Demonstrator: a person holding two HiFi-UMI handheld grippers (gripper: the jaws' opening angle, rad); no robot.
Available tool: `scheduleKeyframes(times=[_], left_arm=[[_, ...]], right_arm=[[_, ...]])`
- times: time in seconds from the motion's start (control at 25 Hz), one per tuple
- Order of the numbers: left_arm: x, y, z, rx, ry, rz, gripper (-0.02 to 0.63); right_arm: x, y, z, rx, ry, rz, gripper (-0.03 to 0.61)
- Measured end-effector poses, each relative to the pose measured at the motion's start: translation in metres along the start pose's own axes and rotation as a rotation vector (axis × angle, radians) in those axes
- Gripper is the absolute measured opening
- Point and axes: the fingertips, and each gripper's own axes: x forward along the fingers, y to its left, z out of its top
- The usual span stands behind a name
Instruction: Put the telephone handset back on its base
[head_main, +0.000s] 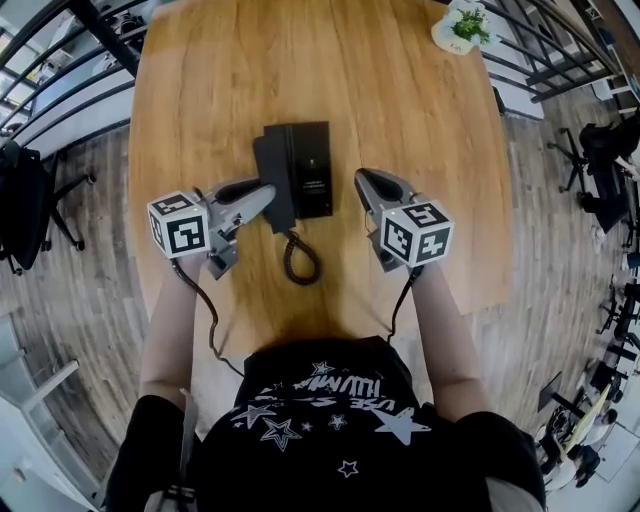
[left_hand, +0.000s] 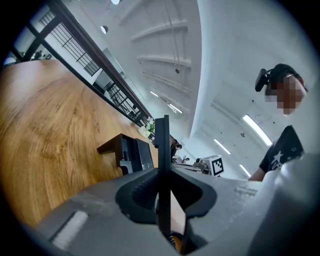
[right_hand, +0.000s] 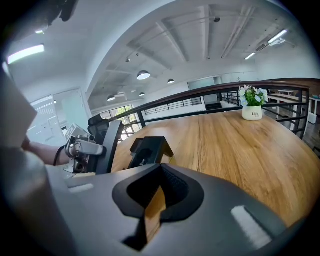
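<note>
My left gripper (head_main: 250, 197) is clamped partway closed across the long black plastic telephone handset (head_main: 272, 170). The flat black rectangular base (head_main: 315, 185) lies just past my jaw tips, parallel to the handset. My right gripper (head_main: 368, 185), closed and empty, is beyond it.

Word "Life" on the white flowerpot (right_hand: 255, 114), shirt print (head_main: 330, 392) too garbled to read
</note>
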Motion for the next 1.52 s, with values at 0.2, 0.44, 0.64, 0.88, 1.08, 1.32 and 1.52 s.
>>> scheduleKeyframes(times=[0.2,0.44,0.64,0.88,1.08,1.32,1.52], left_arm=[[0.003,0.013,0.001,-0.01,0.014,-0.002,0.075],[0.011,0.027,-0.002,-0.036,0.012,-0.005,0.075],[0.015,0.028,-0.001,-0.013,0.023,-0.013,0.075],[0.021,0.031,-0.008,-0.001,0.072,-0.035,0.075],[0.021,0.036,-0.015,-0.019,0.082,-0.031,0.077],[0.024,0.049,-0.018,-0.045,0.105,-0.003,0.087],[0.027,0.056,-0.018,-0.062,0.123,0.019,0.093]], right_arm=[[0.006,-0.004,-0.001,0.012,0.006,-0.009,0.002],[0.012,-0.01,-0.005,0.034,0.013,-0.01,0.002],[0.013,-0.008,-0.008,0.045,0.016,-0.01,0.002],[0.014,-0.006,-0.012,0.057,0.018,-0.009,0.002],[0.013,-0.006,-0.016,0.061,0.016,-0.008,0.002],[0.019,-0.004,-0.016,0.066,0.021,0.001,0.002],[0.021,-0.005,-0.016,0.071,0.023,0.002,0.002]])
